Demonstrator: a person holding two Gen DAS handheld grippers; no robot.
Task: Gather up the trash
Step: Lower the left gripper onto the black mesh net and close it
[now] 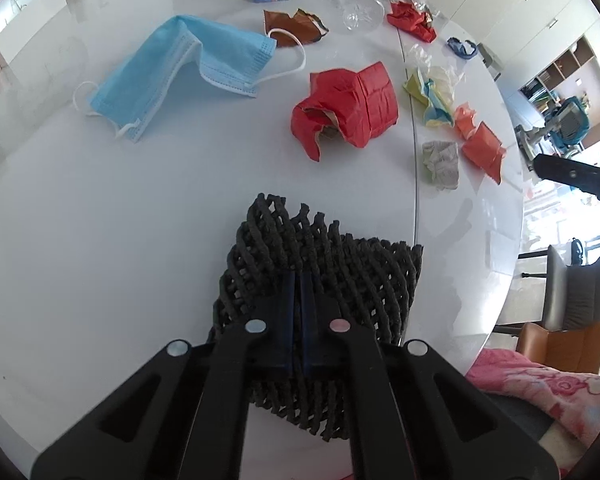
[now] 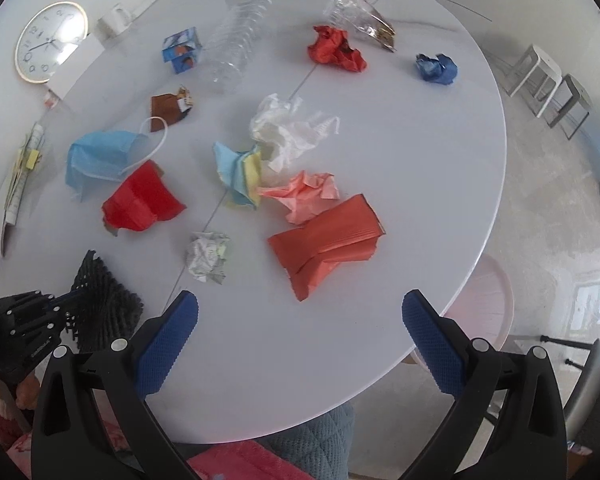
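My left gripper is shut on a black foam net sleeve, held just above the white round table; it also shows in the right wrist view at lower left. My right gripper is open and empty above the table's near edge. Trash lies scattered: a blue face mask, a red crumpled wrapper, an orange-red flat wrapper, a grey-white paper ball, pink paper, blue-yellow paper and white plastic film.
Farther back lie a brown wrapper, a small blue carton, a clear plastic bottle, a red paper ball, a blue paper ball and a clear bag. A clock and papers sit at left.
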